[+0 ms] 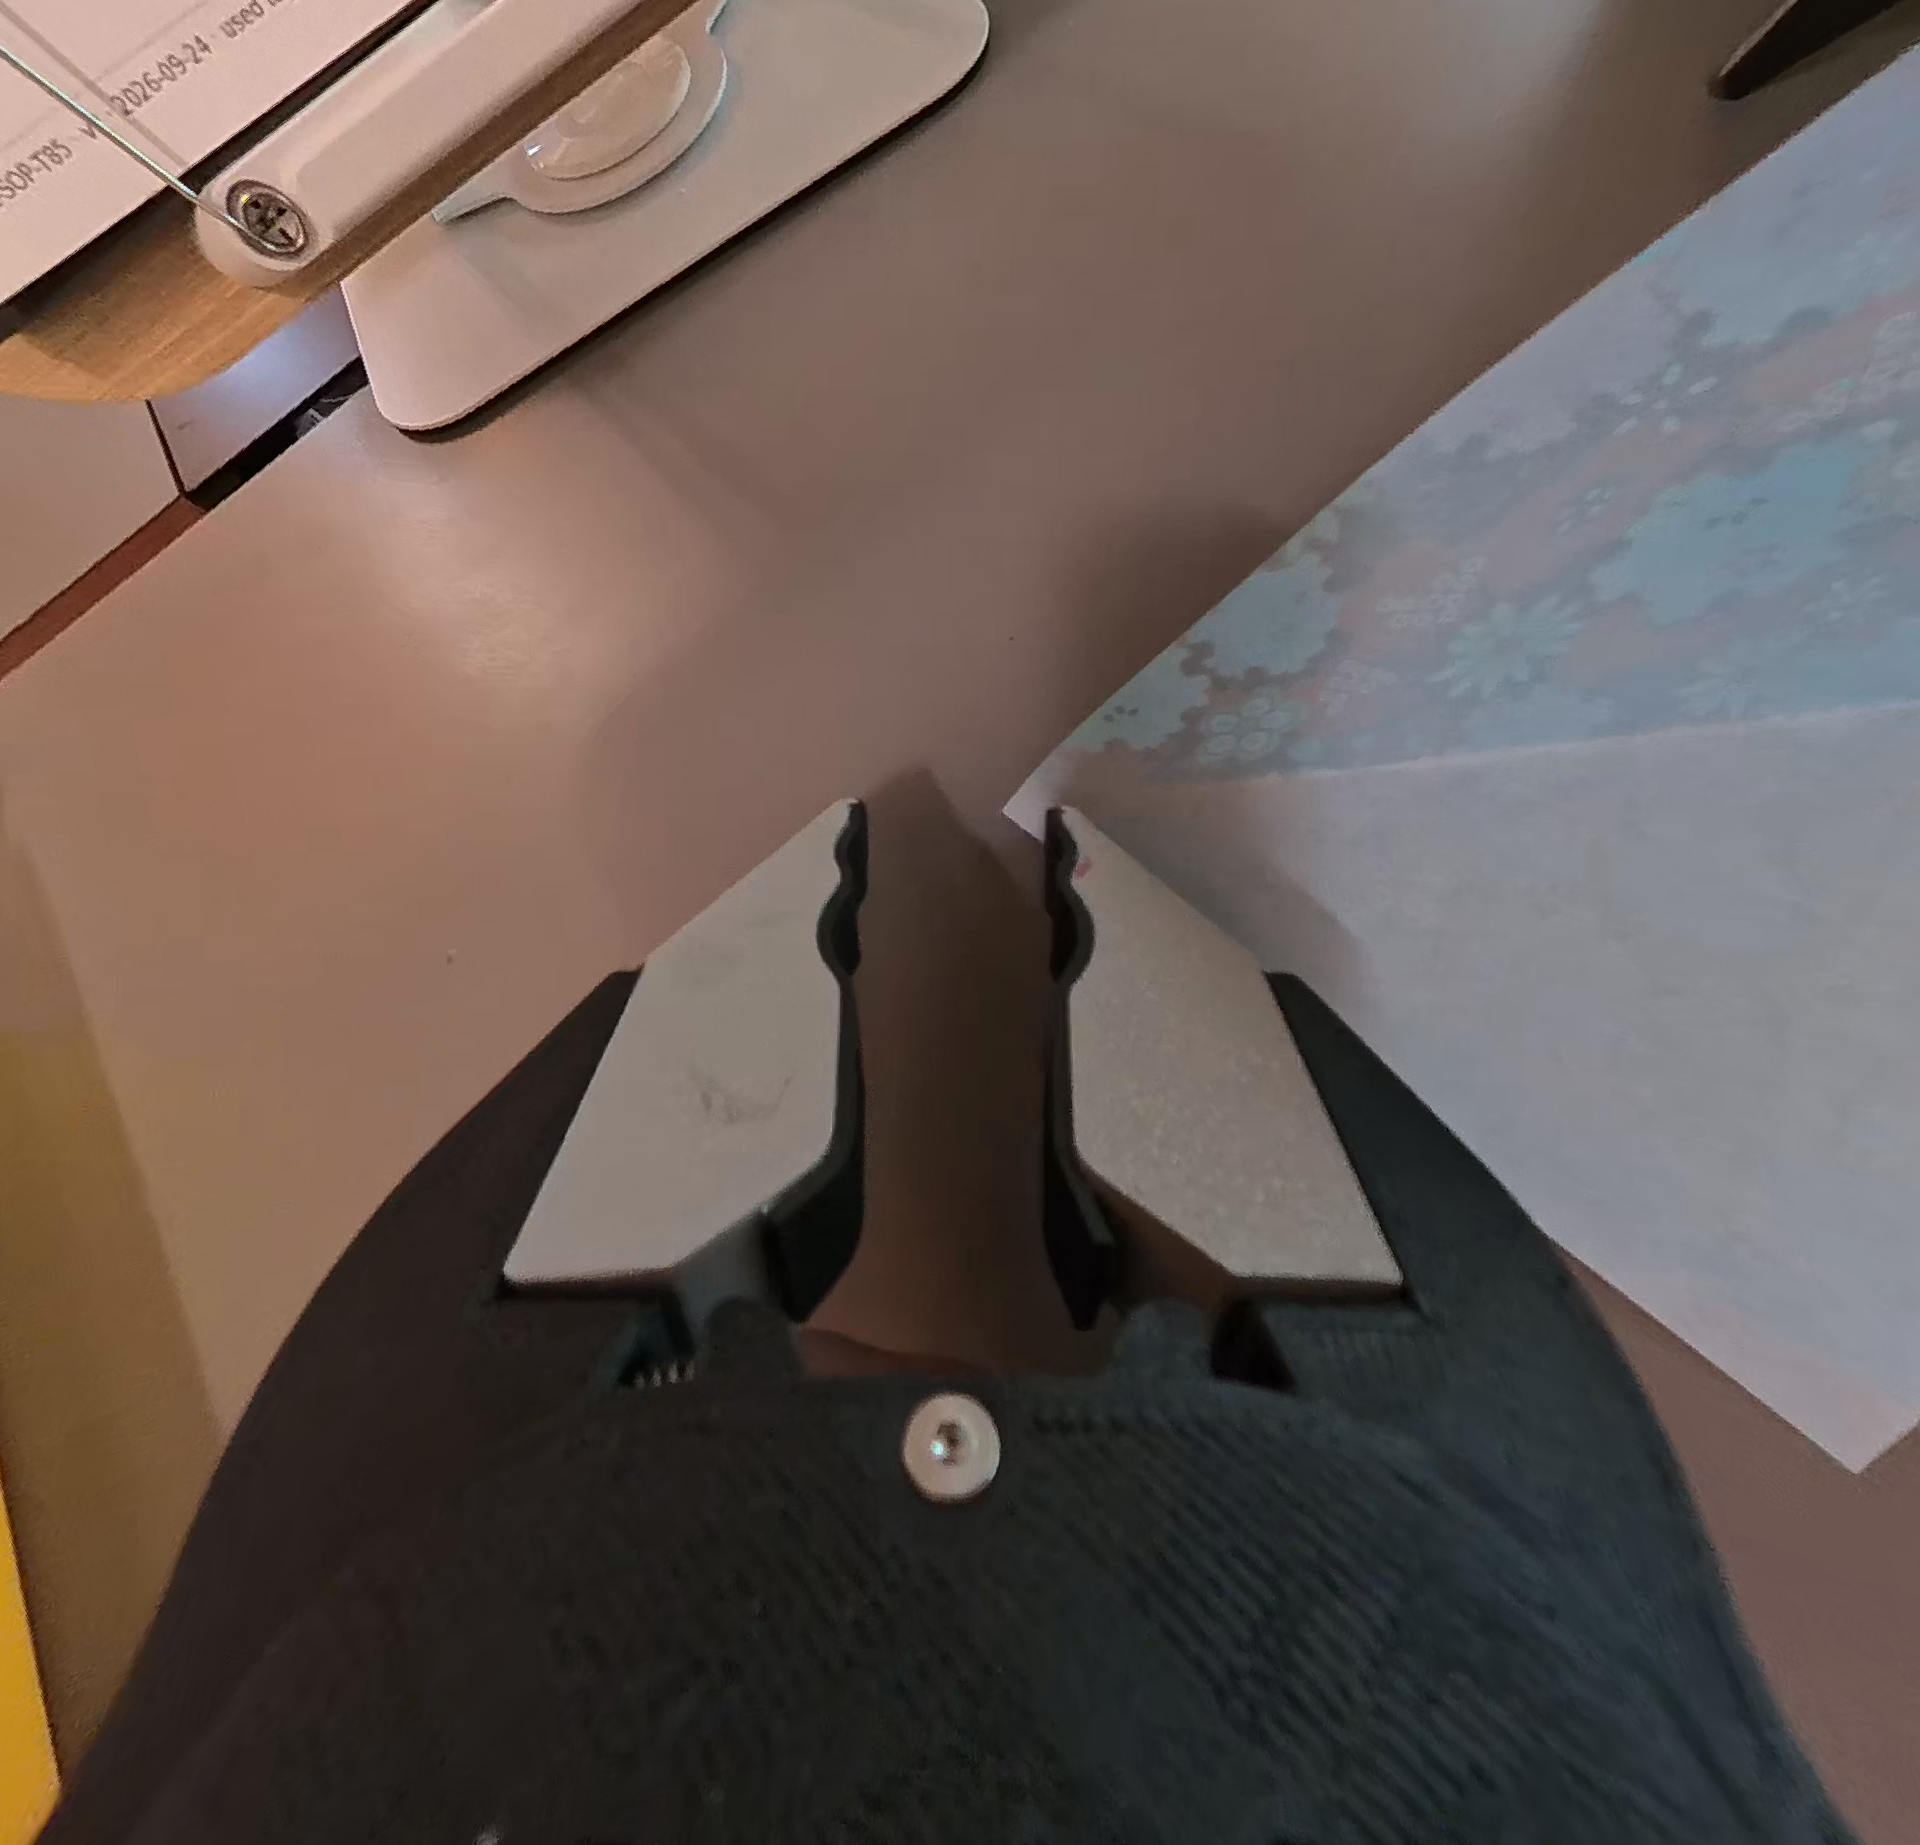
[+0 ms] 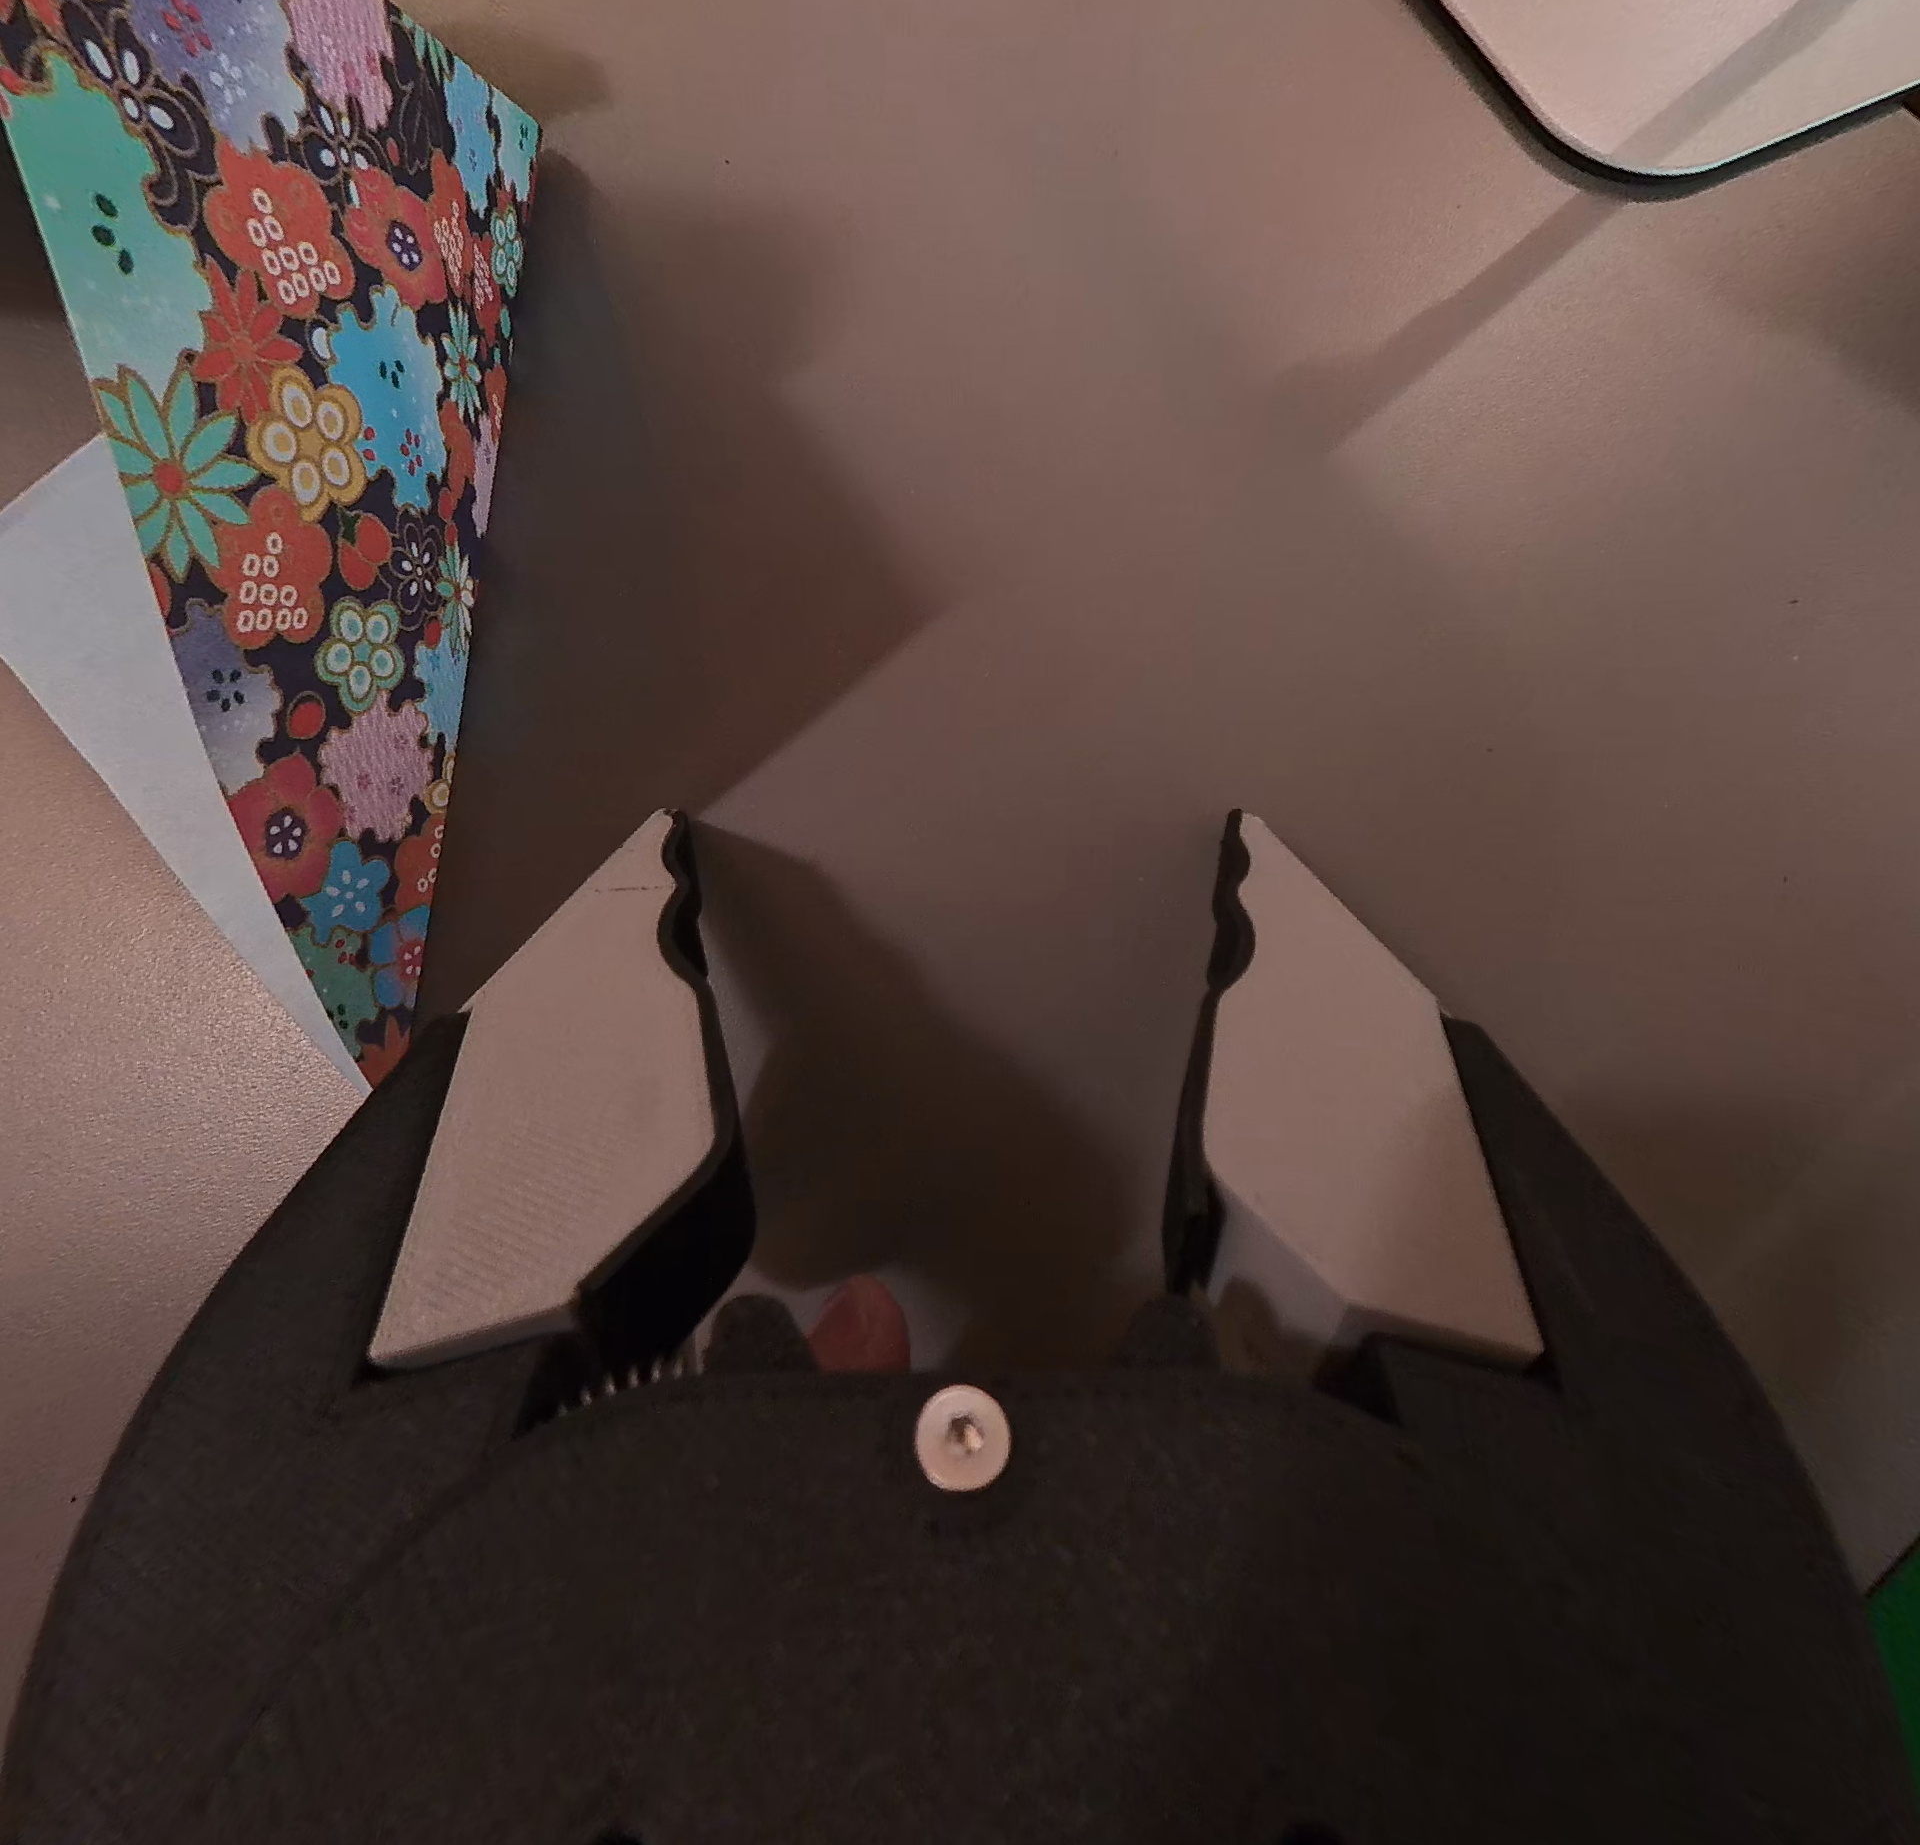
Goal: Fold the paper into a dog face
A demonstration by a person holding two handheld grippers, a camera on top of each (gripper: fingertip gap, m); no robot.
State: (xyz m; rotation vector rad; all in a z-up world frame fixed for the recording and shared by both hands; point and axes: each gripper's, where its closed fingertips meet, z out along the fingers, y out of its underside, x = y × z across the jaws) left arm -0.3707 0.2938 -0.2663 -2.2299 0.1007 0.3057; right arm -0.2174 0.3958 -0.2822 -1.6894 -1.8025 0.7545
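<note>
Left wrist view: white stand (image 1: 665, 237) upper left on the grey table (image 1: 623, 652); left gripper (image 1: 954, 821) centre, fingers slightly apart, empty; paper (image 1: 1558, 912) right, corner just beside the right fingertip.

Right wrist view: floral paper (image 2: 301, 445) left, partly raised; right gripper (image 2: 954, 821) centre, fingers wide apart, empty.

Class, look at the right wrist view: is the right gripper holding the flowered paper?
No: the right gripper stands open with only bare table between its fingers, and the flowered paper lies off to its left.
</note>
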